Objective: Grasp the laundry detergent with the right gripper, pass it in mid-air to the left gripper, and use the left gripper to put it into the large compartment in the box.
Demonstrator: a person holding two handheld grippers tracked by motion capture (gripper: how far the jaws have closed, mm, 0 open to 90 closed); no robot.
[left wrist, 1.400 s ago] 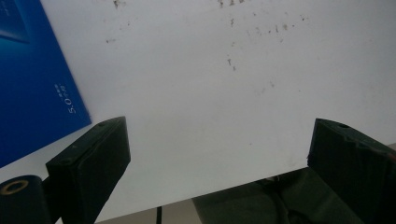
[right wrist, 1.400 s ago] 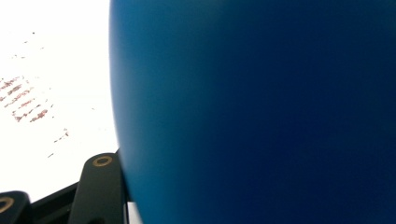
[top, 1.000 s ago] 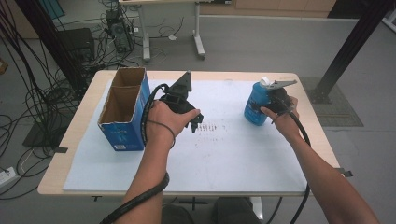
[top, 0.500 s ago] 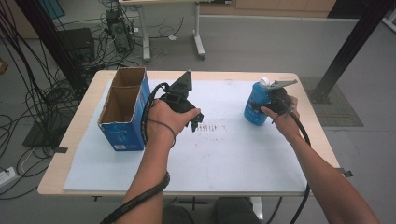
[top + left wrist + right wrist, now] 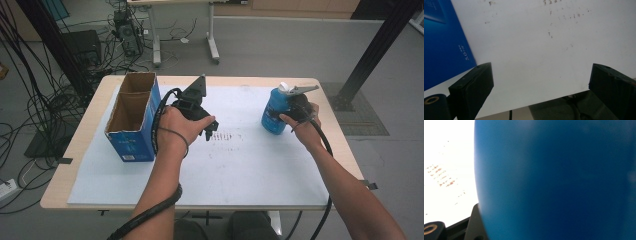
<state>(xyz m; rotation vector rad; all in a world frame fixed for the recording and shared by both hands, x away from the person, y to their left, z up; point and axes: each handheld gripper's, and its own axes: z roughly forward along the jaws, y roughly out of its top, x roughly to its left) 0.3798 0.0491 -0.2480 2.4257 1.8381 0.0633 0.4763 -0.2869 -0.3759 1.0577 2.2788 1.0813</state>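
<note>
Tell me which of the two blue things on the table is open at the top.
The blue cardboard box at the left edge of the white mat: its top is open, showing two brown compartments. The blue bottle, held by the right gripper, has a white cap.

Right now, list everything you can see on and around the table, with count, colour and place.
bottle: one, blue with a white cap, right far part of the table, standing upright
cardboard box: one, blue outside and brown inside, open top, left side of the table
white sheet: one, covers most of the tabletop, with small dark specks near the middle
table: one, light wood
cables: many, black, on the floor at left
left gripper: one, black, jaws open over the sheet beside the box
right gripper: one, black, shut on the bottle
</note>
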